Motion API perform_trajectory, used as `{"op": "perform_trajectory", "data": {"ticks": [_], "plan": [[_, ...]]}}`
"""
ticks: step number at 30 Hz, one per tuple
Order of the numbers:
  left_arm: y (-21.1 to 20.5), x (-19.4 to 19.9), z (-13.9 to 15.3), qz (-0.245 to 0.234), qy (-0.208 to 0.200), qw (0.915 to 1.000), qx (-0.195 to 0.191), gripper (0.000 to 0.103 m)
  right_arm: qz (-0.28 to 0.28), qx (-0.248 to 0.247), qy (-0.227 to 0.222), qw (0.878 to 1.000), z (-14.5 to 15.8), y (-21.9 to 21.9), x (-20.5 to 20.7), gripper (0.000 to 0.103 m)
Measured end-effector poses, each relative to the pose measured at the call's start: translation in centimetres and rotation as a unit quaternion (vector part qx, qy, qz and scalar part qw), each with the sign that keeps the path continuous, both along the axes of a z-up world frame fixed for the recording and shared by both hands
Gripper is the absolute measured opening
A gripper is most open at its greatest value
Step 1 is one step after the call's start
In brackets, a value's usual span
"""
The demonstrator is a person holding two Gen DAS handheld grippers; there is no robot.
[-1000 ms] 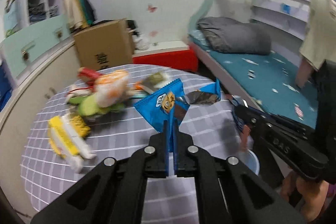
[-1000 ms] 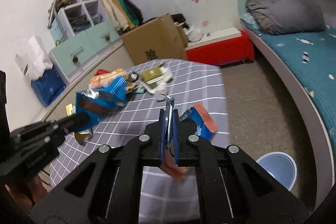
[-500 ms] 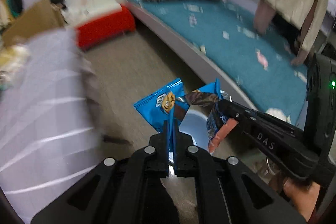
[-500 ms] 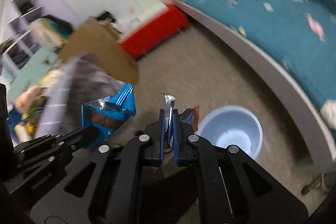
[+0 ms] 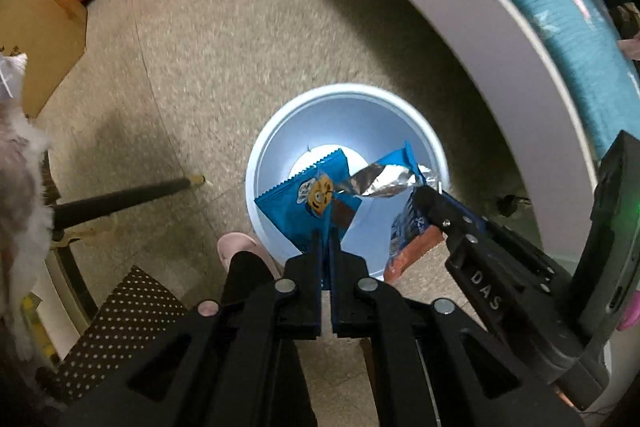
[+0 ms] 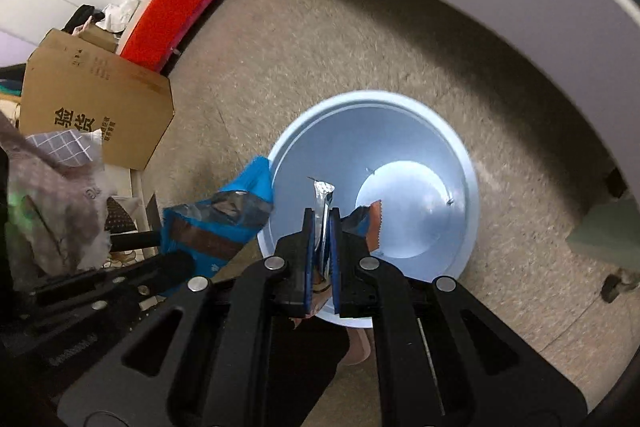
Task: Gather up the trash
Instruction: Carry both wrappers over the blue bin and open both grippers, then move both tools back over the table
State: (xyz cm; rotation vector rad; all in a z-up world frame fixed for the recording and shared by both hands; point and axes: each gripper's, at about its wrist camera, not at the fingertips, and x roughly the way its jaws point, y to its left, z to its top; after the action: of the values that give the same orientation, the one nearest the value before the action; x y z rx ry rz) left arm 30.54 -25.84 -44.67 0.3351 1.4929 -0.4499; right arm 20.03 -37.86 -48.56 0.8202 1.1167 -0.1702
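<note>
A light blue bin (image 5: 280,139) stands on the floor right below both grippers; it also shows in the right wrist view (image 6: 400,131). My left gripper (image 5: 326,239) is shut on a blue snack bag (image 5: 308,195) with a yellow cartoon face, held over the bin's near rim. My right gripper (image 6: 322,227) is shut on a blue and orange wrapper (image 6: 370,223) with a silver torn end, also over the bin. Each gripper shows in the other's view, the right gripper (image 5: 428,197) with its wrapper (image 5: 408,239) and the left one's bag (image 6: 224,223).
A bed frame's pale side (image 5: 460,7) curves along the right. A cardboard box (image 6: 92,111) and a red bench (image 6: 180,7) stand at the left. The table's cloth edge (image 6: 52,187) and black leg (image 5: 120,199) are left of the bin. My slippered foot (image 5: 240,247) is by the bin.
Both grippers have swung from the table down to the floor and now hang over the blue bin, which fills the middle of both views. Both still hold their wrappers.
</note>
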Motion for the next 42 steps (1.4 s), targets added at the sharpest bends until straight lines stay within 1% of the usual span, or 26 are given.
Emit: {"op": "perform_trajectory", "data": {"ticks": [3, 4, 5, 6, 7, 12, 15, 20, 21, 22, 23, 24, 26, 30, 32, 34, 35, 36, 38, 40, 42], "plan": [[-0.1, 0.4, -1.9, 0.004, 0.011, 0.9999, 0.004, 0.003, -0.003, 0.006, 0.011, 1.000, -0.3, -0.1, -0.1, 0.010], [0.0, 0.6, -2.2, 0.005, 0.013, 0.9999, 0.005, 0.003, -0.003, 0.004, 0.015, 1.000, -0.4, 0.0, 0.2, 0.018], [-0.2, 0.7, -2.7, 0.006, 0.014, 0.9999, 0.005, 0.004, -0.004, 0.002, 0.016, 1.000, -0.5, 0.0, 0.1, 0.035], [-0.2, 0.8, -2.8, 0.006, 0.015, 0.9999, 0.003, 0.004, -0.006, 0.002, 0.018, 1.000, -0.4, 0.3, 0.2, 0.047], [-0.3, 1.1, -2.8, 0.007, 0.018, 0.9998, 0.004, 0.004, -0.010, 0.004, 0.015, 1.000, -0.4, 0.3, 0.1, 0.054], [-0.6, 1.1, -3.7, 0.006, 0.025, 0.9996, 0.008, 0.004, -0.018, 0.008, 0.010, 1.000, 0.0, 0.1, -0.8, 0.054], [-0.9, 1.0, -3.7, 0.004, 0.025, 0.9996, 0.009, 0.006, -0.024, 0.007, 0.007, 1.000, 0.6, 0.1, -1.2, 0.054], [-1.0, 1.1, -3.4, 0.001, 0.021, 0.9998, 0.000, 0.007, -0.056, -0.017, -0.006, 0.998, 2.9, -0.3, -2.6, 0.054], [-1.1, 1.0, -3.1, -0.001, 0.020, 0.9998, -0.005, 0.009, -0.064, -0.024, -0.011, 0.998, 3.5, -0.4, -3.0, 0.054], [-1.2, 0.9, -2.7, -0.002, 0.020, 0.9998, -0.010, 0.014, -0.069, -0.027, -0.015, 0.997, 4.0, -0.5, -3.3, 0.054], [-1.2, 0.9, -2.4, -0.002, 0.019, 0.9997, -0.015, 0.032, -0.073, -0.028, -0.019, 0.997, 4.3, -0.6, -3.5, 0.054], [-1.2, 0.8, -1.9, 0.001, 0.016, 0.9997, -0.018, 0.055, -0.077, -0.029, -0.024, 0.996, 4.7, -0.6, -3.7, 0.054], [-0.9, 0.7, -0.8, 0.009, -0.001, 0.9997, -0.024, 0.065, -0.084, -0.033, -0.032, 0.995, 5.7, -0.7, -4.4, 0.054], [-0.2, 0.3, 1.0, 0.021, 0.003, 0.9993, -0.030, 0.066, -0.074, -0.049, -0.038, 0.995, 7.7, -0.7, -5.3, 0.054], [0.4, -0.2, 2.4, 0.032, -0.006, 0.9988, -0.036, 0.066, -0.069, -0.065, -0.045, 0.994, 9.2, -0.5, -6.1, 0.054], [0.7, -1.1, 4.6, 0.033, -0.027, 0.9981, -0.044, 0.066, -0.067, -0.074, -0.056, 0.993, 10.8, -0.4, -6.8, 0.054], [0.9, -1.6, 5.6, 0.033, -0.040, 0.9977, -0.044, 0.066, -0.066, -0.080, -0.064, 0.993, 11.8, -0.3, -7.1, 0.054], [1.2, -2.3, 7.4, 0.033, -0.063, 0.9965, -0.045, 0.066, -0.062, -0.092, -0.075, 0.991, 13.1, -0.1, -7.6, 0.055], [1.7, -3.3, 9.9, 0.036, -0.092, 0.9936, -0.055, 0.066, -0.059, -0.101, -0.093, 0.989, 14.9, 0.2, -8.1, 0.055], [2.5, -4.5, 13.3, 0.036, -0.134, 0.9879, -0.069, 0.067, -0.049, -0.104, -0.126, 0.985, 17.5, 0.7, -8.9, 0.056], [3.5, -6.2, 17.2, 0.035, -0.192, 0.9775, -0.079, 0.072, -0.041, -0.109, -0.147, 0.982, 19.3, 1.4, -9.3, 0.062]]}}
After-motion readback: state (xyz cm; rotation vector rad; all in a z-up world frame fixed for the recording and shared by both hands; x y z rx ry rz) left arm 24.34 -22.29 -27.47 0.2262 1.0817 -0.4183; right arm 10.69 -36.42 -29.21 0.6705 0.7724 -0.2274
